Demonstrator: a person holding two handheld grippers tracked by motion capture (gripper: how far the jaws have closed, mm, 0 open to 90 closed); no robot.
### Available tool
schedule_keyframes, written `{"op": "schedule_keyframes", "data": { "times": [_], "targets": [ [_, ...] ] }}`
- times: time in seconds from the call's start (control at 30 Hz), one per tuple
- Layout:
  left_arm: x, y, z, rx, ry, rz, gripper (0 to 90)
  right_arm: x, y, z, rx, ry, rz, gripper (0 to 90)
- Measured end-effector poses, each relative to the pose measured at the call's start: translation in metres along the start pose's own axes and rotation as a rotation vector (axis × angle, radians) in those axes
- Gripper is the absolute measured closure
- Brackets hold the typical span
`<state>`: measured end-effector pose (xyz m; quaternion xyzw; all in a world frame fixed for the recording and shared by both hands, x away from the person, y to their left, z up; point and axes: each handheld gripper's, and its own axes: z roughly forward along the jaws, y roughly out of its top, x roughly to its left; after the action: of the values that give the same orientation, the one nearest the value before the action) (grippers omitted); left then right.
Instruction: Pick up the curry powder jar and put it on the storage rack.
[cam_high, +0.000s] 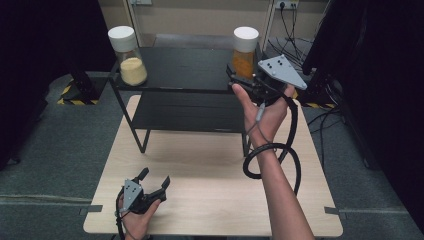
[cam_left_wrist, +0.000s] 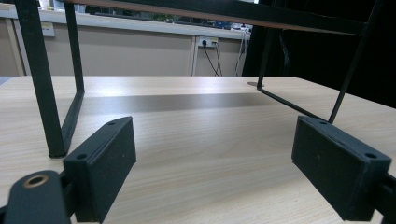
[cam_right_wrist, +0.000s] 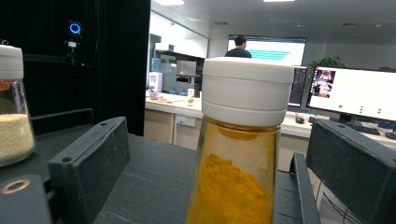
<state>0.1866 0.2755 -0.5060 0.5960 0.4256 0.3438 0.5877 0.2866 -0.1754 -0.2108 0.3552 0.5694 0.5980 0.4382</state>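
Observation:
An orange-powder jar (cam_high: 245, 50) with a white lid stands on the right end of the black shelf's top tier (cam_high: 185, 67). My right gripper (cam_high: 239, 75) is raised to it, open. In the right gripper view the orange-powder jar (cam_right_wrist: 240, 154) stands between the two jaws of the right gripper (cam_right_wrist: 219, 158), with a gap on each side. A second jar (cam_high: 127, 55) with pale grains stands at the shelf's left end; this pale-grain jar (cam_right_wrist: 11, 112) also appears at the left edge. My left gripper (cam_high: 155, 176) rests low over the table, open, holding nothing.
The wooden table (cam_high: 200, 165) carries the two-tier black shelf, whose thin legs (cam_left_wrist: 44, 93) stand ahead of the left gripper (cam_left_wrist: 215, 172). The right gripper's cable (cam_high: 280, 155) loops beside the forearm. Dark curtains flank the table. Cables lie on the floor at the back right.

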Motion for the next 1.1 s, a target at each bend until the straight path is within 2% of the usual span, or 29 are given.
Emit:
{"op": "schedule_keyframes", "data": {
  "times": [0.47,1.1],
  "targets": [
    [0.000,0.000,0.000,-0.001,0.000,0.000,12.8,0.006,-0.008,-0.011,0.007,0.015,-0.056,6.3],
    [0.000,0.000,0.000,-0.002,0.000,-0.002,12.8,0.017,-0.022,-0.016,0.030,0.013,-0.092,5.7]
  ]
}}
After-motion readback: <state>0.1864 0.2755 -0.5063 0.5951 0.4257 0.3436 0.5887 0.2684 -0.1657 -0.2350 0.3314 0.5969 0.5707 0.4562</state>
